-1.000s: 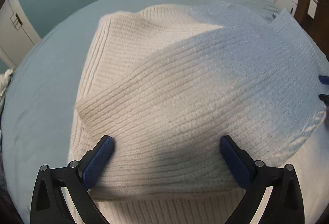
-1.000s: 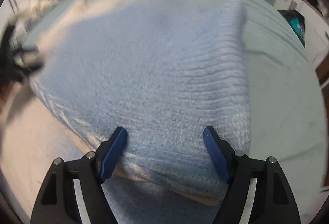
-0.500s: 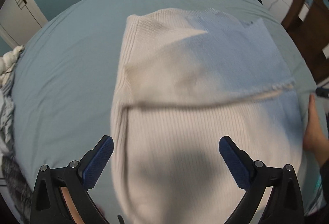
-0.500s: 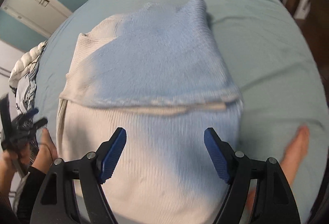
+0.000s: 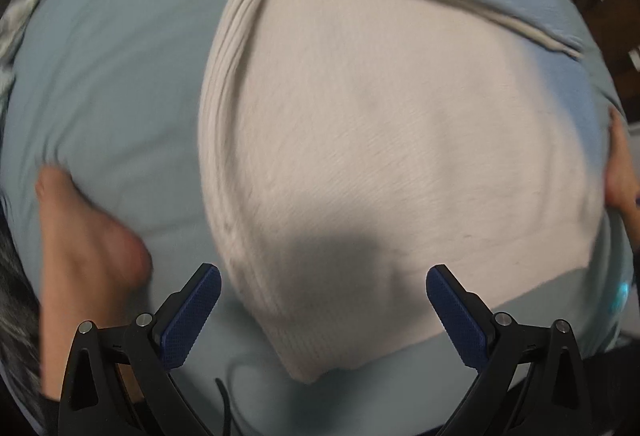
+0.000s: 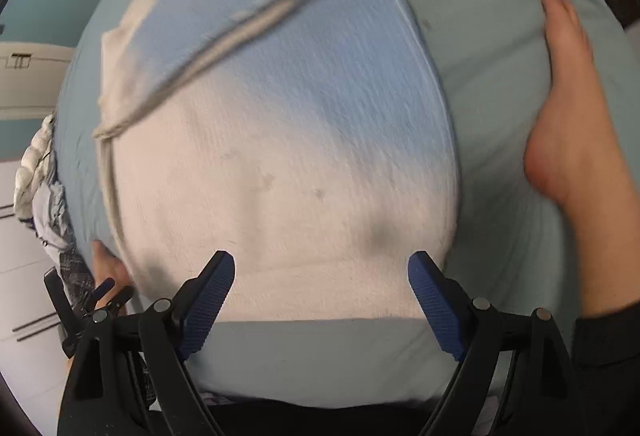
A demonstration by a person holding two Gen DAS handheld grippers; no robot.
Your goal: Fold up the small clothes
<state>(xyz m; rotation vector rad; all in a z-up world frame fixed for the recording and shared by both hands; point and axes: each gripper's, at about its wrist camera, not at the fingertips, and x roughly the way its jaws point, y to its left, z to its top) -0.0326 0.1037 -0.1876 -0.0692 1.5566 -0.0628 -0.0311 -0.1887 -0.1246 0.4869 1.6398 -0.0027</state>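
Observation:
A cream ribbed knit sweater (image 5: pixel 380 140) lies partly folded on the pale teal bed sheet (image 5: pixel 112 76), a folded band across its far end. It also shows in the right wrist view (image 6: pixel 288 156), tinted blue at the far part. My left gripper (image 5: pixel 322 312) is open and empty, raised above the sweater's near edge. My right gripper (image 6: pixel 320 300) is open and empty, over the sweater's near hem. In the right wrist view the left gripper (image 6: pixel 88 300) shows at the lower left.
Bare feet rest on the sheet at both sides of the sweater: one (image 5: pixel 84 236) left and one (image 6: pixel 580 140) right. A crumpled pile of other clothes (image 6: pixel 44 172) lies at the bed's left edge. A white cabinet (image 6: pixel 28 76) stands beyond.
Both grippers have pulled back and up from the sweater, empty. The view now looks down on its near hem, and the feet have come into sight.

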